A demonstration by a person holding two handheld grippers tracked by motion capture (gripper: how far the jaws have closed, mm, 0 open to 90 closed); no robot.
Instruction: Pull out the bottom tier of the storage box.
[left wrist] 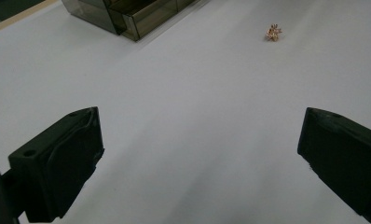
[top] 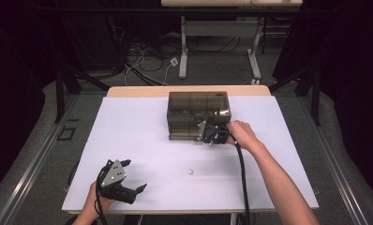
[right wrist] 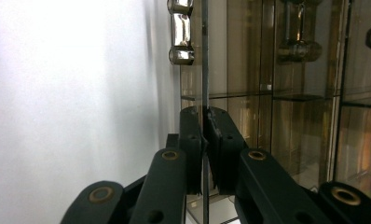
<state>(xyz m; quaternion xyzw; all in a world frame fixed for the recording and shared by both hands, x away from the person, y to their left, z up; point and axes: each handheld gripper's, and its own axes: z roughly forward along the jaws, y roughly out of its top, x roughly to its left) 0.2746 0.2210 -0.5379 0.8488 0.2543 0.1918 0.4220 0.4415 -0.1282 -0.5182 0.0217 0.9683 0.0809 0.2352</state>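
Smoked transparent plastic drawer box (top: 198, 115) stands at the far middle of the white surface (top: 142, 136). The right tool (top: 212, 135) is closed on the thin front panel of one drawer (right wrist: 205, 70), pinching its edge just beside a chrome handle (right wrist: 181, 35). Such acrylic looks stiff, slick and light, so the box may slide when pulled; the handle offers a surer hold. The left tool (top: 130, 180) rests open, holding nothing, near a small golden ornament (left wrist: 272, 32).

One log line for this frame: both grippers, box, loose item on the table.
right gripper: shut on drawer front of smoked organizer box | left gripper: open, idle above table | small gold trinket: loose, untouched
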